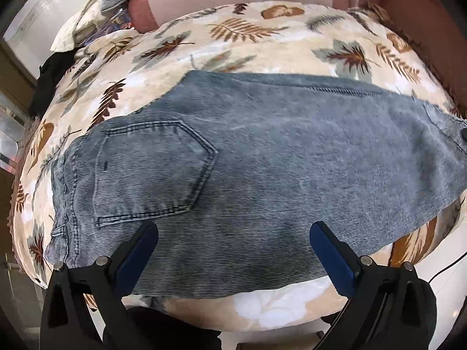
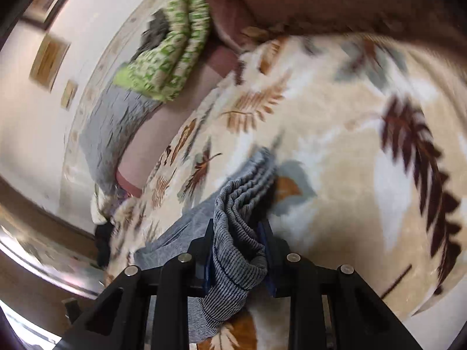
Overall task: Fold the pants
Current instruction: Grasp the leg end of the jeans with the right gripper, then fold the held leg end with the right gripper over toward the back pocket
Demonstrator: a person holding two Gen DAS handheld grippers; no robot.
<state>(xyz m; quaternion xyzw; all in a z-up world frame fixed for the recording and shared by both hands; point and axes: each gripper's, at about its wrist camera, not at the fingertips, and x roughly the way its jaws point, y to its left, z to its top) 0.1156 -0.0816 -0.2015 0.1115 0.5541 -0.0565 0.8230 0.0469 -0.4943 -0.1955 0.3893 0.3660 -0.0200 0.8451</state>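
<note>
The right gripper (image 2: 237, 258) had its jaws drawn in close on a bunched edge of the pants (image 2: 233, 250), several ribbed layers gathered between the blue pads (image 2: 208, 250) and spilling forward beyond them; it looked like a firm pinch. The view from that wrist was smeared, so which edge of the garment it held could not be told. The left gripper (image 1: 233, 250) stood wide open, angled steeply down over the pants (image 1: 233, 160), its pads (image 1: 329, 250) apart, with denim showing between them and nothing gripped; whether the tips brushed the cloth was unclear.

The pants lay spread flat on the leaf-patterned blanket (image 1: 239, 26), back pocket (image 1: 151, 172) up, to the left of the open gripper. The garment seemed already doubled leg over leg, though that was a judgement from its single broad panel. On that reading the first fold was done, and the end held by the right gripper remained to be carried across the pocket section, followed by smoothing. Beyond the blanket's far edge sat a green patterned bundle (image 2: 166, 58) and grey cloth (image 2: 113, 122).
</note>
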